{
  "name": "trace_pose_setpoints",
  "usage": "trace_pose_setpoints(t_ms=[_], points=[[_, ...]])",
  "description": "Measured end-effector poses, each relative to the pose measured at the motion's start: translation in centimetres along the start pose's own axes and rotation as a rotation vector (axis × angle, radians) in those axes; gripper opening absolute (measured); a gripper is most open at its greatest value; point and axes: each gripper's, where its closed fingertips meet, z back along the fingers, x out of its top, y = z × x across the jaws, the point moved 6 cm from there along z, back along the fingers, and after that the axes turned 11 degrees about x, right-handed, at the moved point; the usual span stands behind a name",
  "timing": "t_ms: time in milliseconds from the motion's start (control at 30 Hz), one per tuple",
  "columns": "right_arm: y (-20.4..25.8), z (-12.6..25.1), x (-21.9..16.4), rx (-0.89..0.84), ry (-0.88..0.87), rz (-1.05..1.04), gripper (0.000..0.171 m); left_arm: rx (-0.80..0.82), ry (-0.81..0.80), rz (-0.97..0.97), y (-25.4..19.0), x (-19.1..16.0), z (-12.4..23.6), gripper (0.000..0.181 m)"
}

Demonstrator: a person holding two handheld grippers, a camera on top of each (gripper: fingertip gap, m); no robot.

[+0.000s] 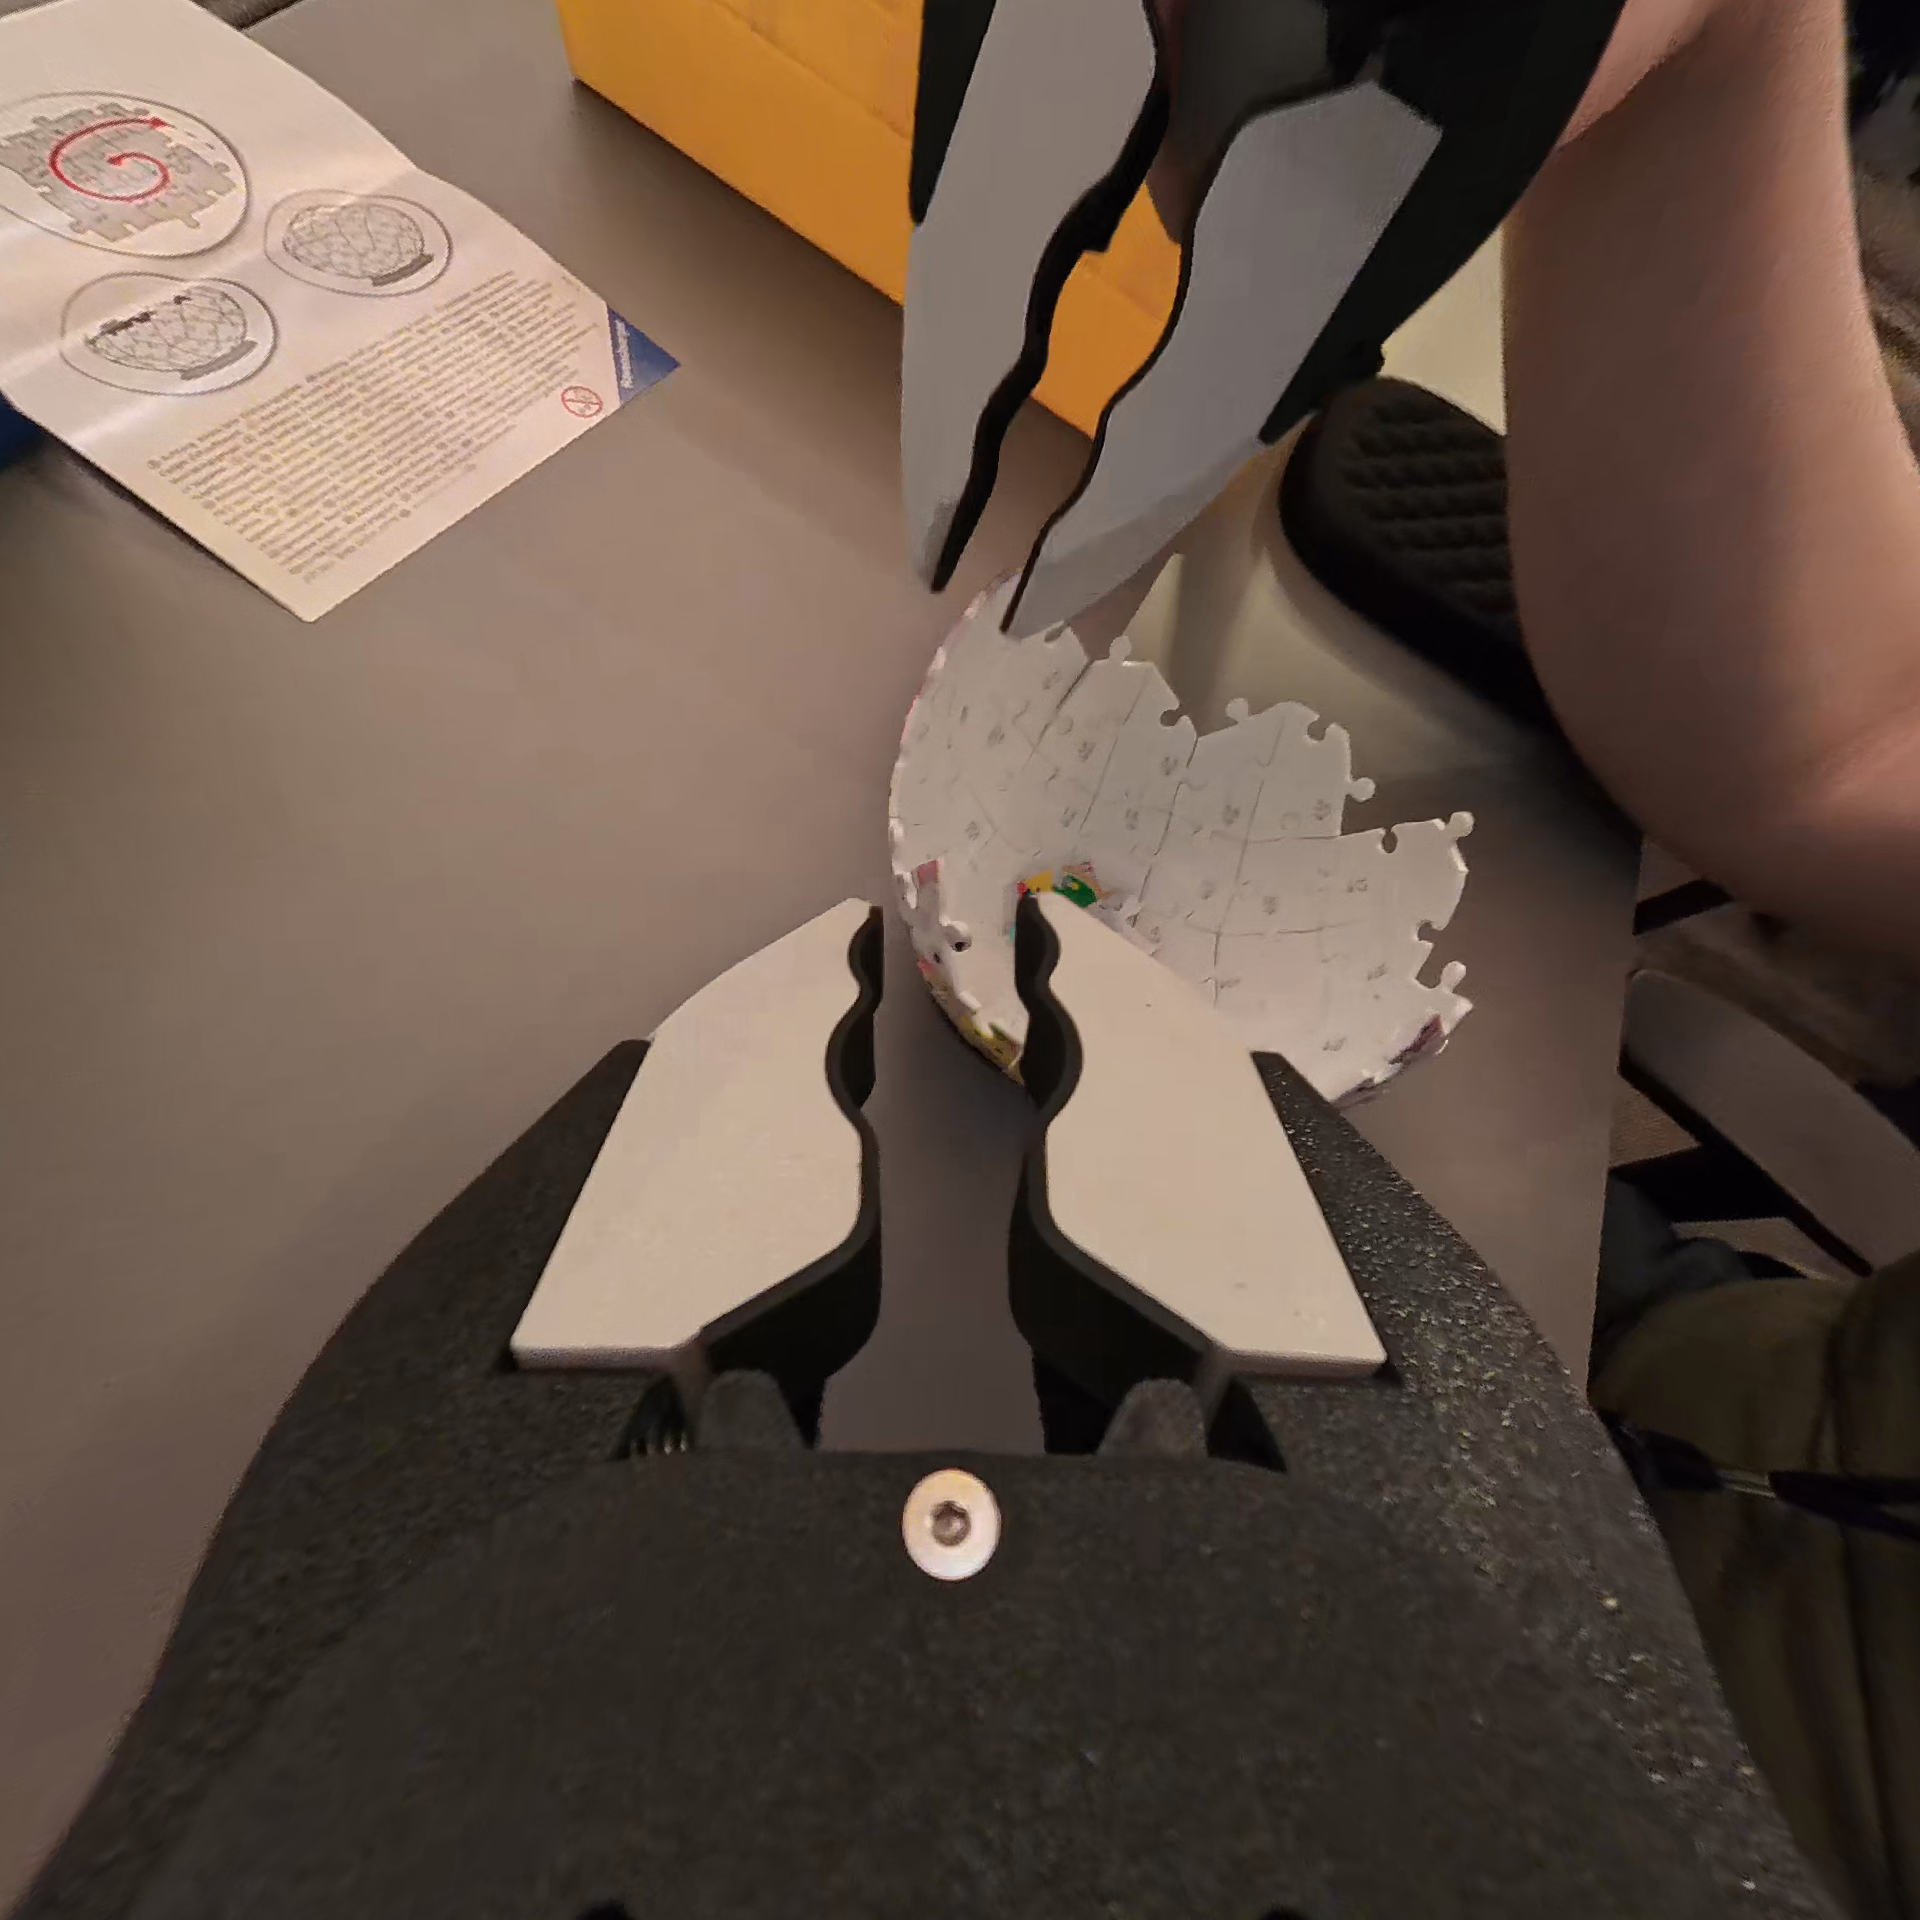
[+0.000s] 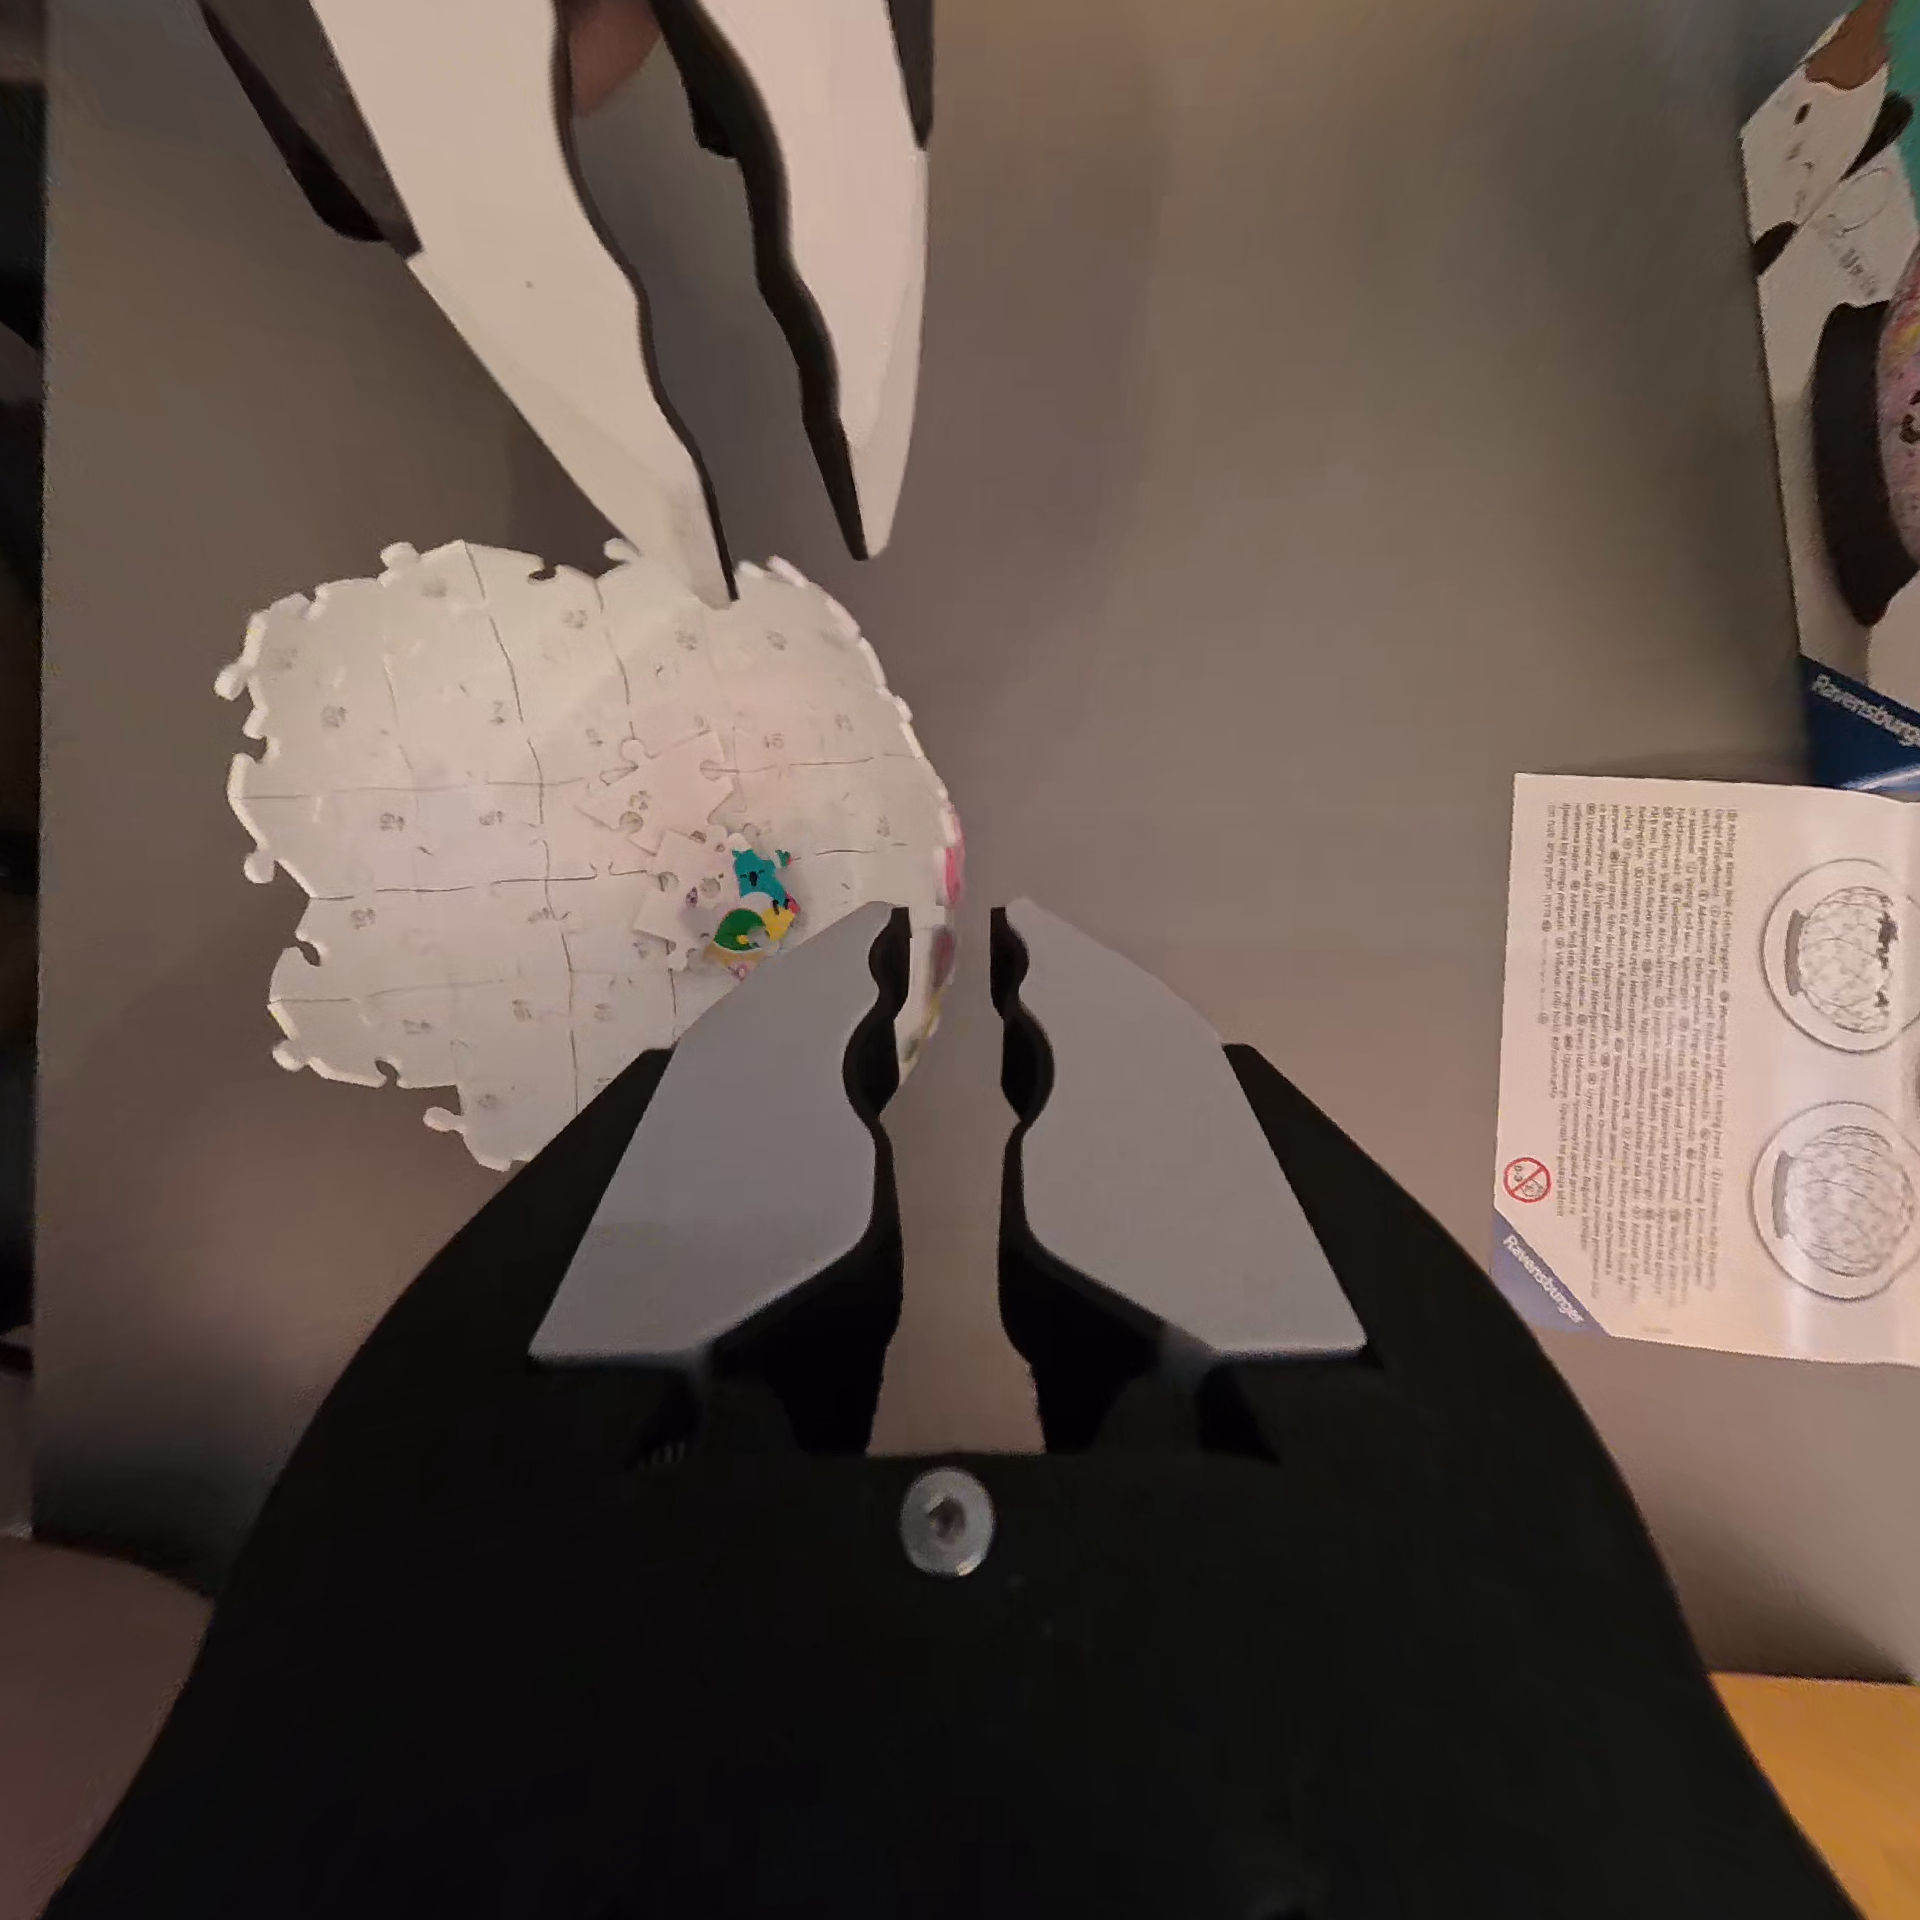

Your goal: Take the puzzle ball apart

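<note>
White plastic puzzle ball (image 1: 1195, 862), reduced to an open curved shell of joined pieces, printed side down on the grey table (image 1: 520, 831), between the 2 tools. Roughly half gone already; many interlocked pieces left, a few loose ones inside. Left tool (image 1: 951, 909) slightly spread, astride the near rim, pinching nothing. Right tool (image 2: 951, 914) likewise parted, straddling the opposite rim. Beyond: folded paper instruction leaflet (image 1: 301, 343), yellow cardboard box (image 1: 790, 135).
</note>
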Motion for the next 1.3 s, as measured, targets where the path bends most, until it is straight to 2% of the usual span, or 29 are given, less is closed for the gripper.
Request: trace_pose_setpoints(t_ms=[133,233,567,700,800,933,1033,1100,1167,1233,1300], points=[[-0.4,-1.0,0.3,-0.026,0.063,-0.058,0.008,-0.003,-0.013,-0.022,0.0,0.0,-0.7,0.024],[-0.6,-1.2,0.7,0.005,0.037,-0.143,0.005,0.0,-0.004,-0.055,-0.2,0.0,-1.2,0.024],[-1.5,-2.0,-1.2,0.298,-0.06,-0.439,0.008,0.002,0.006,-0.105,-0.3,-0.1,-1.9,0.024],[-1.5,-1.8,-0.6,0.355,-0.119,-0.418,0.011,-0.015,-0.02,-0.106,-0.2,1.2,-1.9,0.026],[-1.6,-0.5,0.0,0.283,-0.181,-0.355,0.016,-0.018,-0.016,-0.133,0.2,2.3,-2.4,0.033],[-0.2,2.0,-0.5,0.047,-0.216,-0.216,0.017,-0.04,-0.019,-0.199,0.6,3.3,-3.2,0.04],[2.2,2.0,-0.9,-0.088,-0.296,-0.046,0.031,-0.113,-0.037,-0.249,-0.2,3.7,-3.5,0.04],[2.0,1.5,-1.9,-0.251,-0.268,-0.048,0.037,-0.114,-0.035,-0.306,-0.5,3.7,-3.8,0.04],[1.9,0.7,-2.7,-0.299,-0.253,-0.109,0.027,-0.082,-0.013,-0.383,-0.5,3.5,-4.2,0.036],[2.1,-0.1,-2.8,-0.259,-0.256,-0.145,0.008,-0.067,0.001,-0.458,-0.7,3.3,-4.5,0.03],[2.1,-0.5,-2.9,-0.243,-0.226,-0.185,0.004,-0.074,0.008,-0.495,-0.8,3.5,-4.9,0.028]])
